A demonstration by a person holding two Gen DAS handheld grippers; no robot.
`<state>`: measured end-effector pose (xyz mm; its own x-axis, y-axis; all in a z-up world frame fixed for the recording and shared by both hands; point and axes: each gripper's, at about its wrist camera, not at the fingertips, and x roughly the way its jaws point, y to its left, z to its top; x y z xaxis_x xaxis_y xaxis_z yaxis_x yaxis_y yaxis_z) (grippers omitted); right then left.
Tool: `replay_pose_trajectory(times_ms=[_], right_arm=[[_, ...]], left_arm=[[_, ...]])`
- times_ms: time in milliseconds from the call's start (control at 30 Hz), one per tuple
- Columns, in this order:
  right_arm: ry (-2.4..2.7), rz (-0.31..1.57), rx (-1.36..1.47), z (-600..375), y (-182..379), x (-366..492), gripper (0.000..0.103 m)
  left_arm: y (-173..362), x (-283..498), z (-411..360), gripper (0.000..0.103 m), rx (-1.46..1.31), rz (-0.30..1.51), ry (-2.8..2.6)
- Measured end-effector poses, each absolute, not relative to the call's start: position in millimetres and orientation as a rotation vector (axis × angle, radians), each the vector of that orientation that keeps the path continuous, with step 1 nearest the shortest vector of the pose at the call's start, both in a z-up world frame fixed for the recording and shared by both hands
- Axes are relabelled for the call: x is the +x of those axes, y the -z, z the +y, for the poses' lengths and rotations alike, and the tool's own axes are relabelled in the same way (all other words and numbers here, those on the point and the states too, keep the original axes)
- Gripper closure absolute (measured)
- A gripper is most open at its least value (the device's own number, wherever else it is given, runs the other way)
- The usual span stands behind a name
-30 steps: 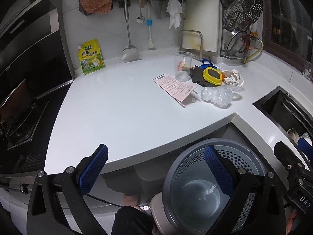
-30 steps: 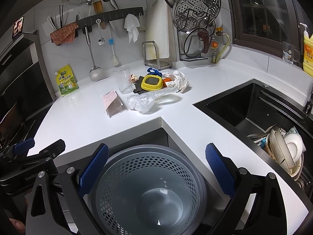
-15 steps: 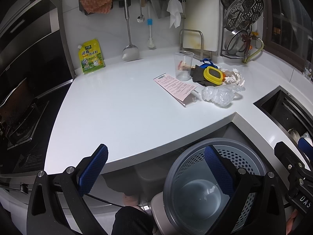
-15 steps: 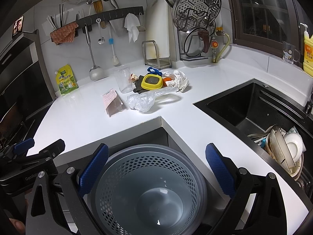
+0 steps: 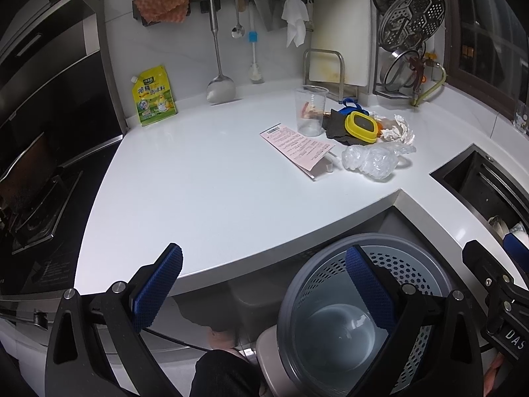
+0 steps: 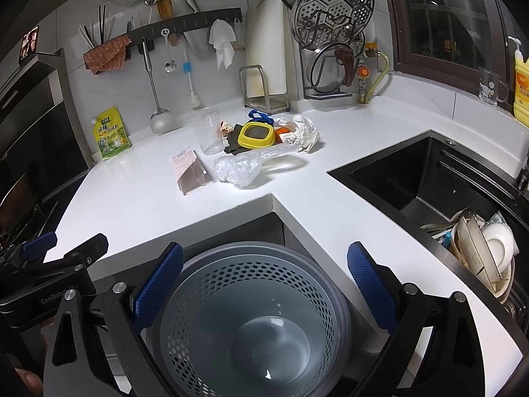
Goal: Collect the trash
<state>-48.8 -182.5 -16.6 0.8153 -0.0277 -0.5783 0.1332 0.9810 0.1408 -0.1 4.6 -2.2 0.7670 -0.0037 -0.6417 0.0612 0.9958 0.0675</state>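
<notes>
A grey perforated trash bin stands on the floor below the counter corner, empty; it also shows in the left wrist view. Trash lies on the white counter: a pink receipt, a crumpled clear plastic bag, a clear plastic cup, a yellow-rimmed lid, dark wrapper and crumpled white paper. The same pile shows in the right wrist view. My left gripper is open and empty over the counter edge. My right gripper is open and empty above the bin.
A black sink with dirty dishes lies to the right. A stove lies left. A yellow-green pouch, a hanging ladle, a cutting board and pot-lid rack line the back wall.
</notes>
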Motion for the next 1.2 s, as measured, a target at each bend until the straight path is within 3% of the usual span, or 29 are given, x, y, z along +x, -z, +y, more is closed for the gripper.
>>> replay_pose_trajectory(times_ms=[700, 1200], right_arm=[[0.056, 0.618, 0.204, -183, 26, -46, 0.008], [0.067, 0.636, 0.163, -201, 33, 15, 0.008]], left_arm=[[9, 5, 9, 0.006, 0.088, 0.703, 0.017], [25, 69, 2, 0.006, 0.064, 0.737, 0.009]])
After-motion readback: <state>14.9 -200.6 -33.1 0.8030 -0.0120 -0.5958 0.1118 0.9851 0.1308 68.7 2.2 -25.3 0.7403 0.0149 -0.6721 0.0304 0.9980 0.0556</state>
